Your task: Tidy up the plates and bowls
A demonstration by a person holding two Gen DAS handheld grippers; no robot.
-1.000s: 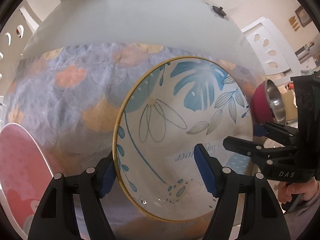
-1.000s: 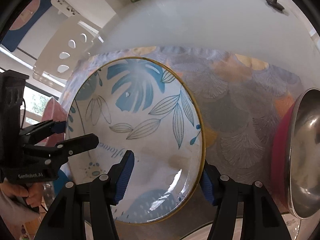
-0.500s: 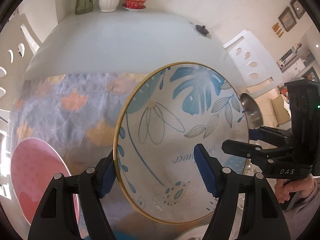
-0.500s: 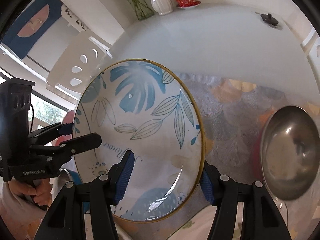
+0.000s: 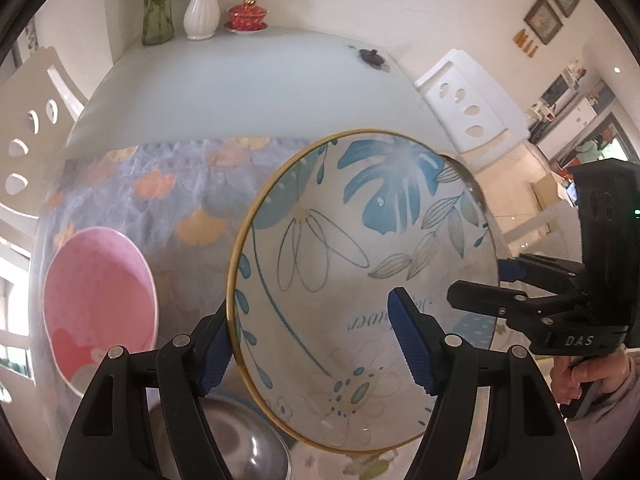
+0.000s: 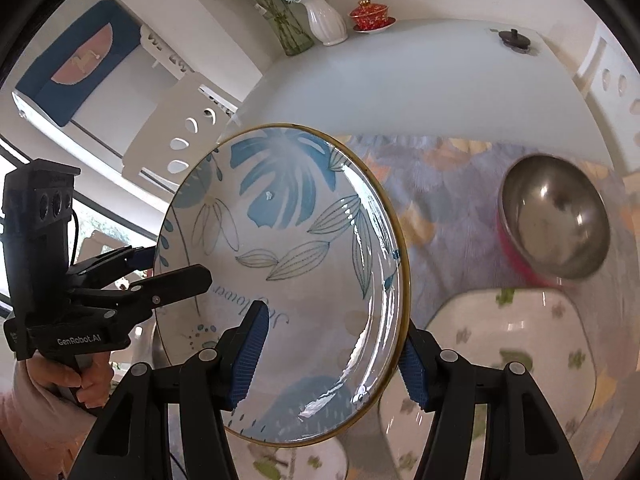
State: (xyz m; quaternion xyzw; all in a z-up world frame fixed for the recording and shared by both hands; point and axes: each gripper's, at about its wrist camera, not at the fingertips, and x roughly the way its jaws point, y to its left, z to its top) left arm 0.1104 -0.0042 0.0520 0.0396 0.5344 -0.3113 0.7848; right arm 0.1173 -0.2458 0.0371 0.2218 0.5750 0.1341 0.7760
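Observation:
A large bowl with blue leaf print and a gold rim [image 5: 352, 264] [image 6: 288, 264] is held in the air above the table by both grippers. My left gripper [image 5: 316, 344] is shut on its left rim, one finger inside and one outside. My right gripper [image 6: 332, 356] is shut on its right rim the same way. Each gripper shows in the other's view, the right one [image 5: 516, 284] and the left one [image 6: 148, 276]. Below lie a pink plate [image 5: 96, 300], a steel bowl with a red outside [image 6: 556, 224] and a white plate with green print [image 6: 512, 364].
A patterned cloth [image 5: 160, 196] covers the near part of a white table [image 5: 248, 88]. Vases [image 5: 202, 8], a red lidded cup [image 5: 246, 14] and a small black lid [image 5: 372, 56] stand at the far end. White chairs [image 5: 464, 96] flank the table. Another steel bowl [image 5: 240, 440] sits below.
Both grippers have lifted the leaf-print bowl up from the cloth. The table and dishes now lie farther below, and the far wall and vases have come into view.

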